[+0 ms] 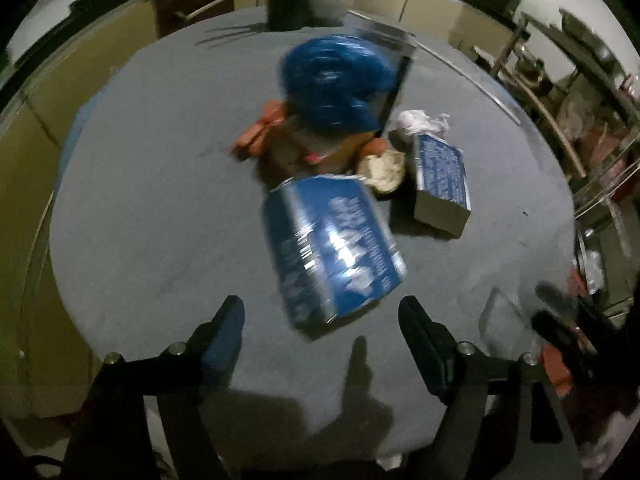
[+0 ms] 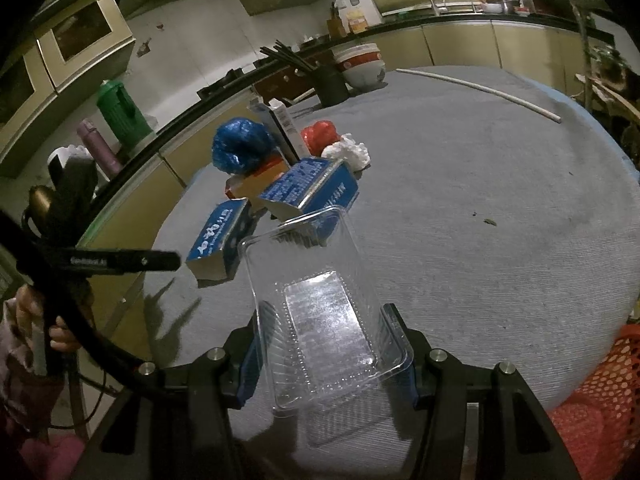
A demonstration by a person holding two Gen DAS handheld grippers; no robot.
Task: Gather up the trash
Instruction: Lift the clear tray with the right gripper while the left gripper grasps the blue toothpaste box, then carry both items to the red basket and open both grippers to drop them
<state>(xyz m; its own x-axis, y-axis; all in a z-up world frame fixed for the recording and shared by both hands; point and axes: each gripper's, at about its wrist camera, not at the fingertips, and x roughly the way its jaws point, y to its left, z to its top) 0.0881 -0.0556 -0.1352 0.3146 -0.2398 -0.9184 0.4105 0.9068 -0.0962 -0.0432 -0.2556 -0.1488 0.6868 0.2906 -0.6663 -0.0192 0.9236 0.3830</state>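
A pile of trash lies on the grey-clothed round table (image 1: 140, 220). It holds a blue carton (image 1: 332, 248), a second blue carton (image 1: 440, 176), a crumpled blue bag (image 1: 336, 84), a white bag (image 1: 416, 122) and orange wrappers (image 1: 260, 132). My left gripper (image 1: 322, 308) is open just short of the near carton; that carton's near corner reaches between the fingertips, and the pads do not touch it. My right gripper (image 2: 326, 344) is shut on a clear plastic container (image 2: 320, 312), held above the cloth. In the right wrist view the left gripper (image 2: 160, 260) hangs beside the blue carton (image 2: 218, 240).
A red mesh basket (image 2: 592, 392) sits at the near right table edge. At the far side stand a black chopstick holder (image 2: 332, 84) and stacked bowls (image 2: 362, 64), and a white rod (image 2: 480, 88) lies there. A person's hand (image 2: 60, 336) grips the left tool.
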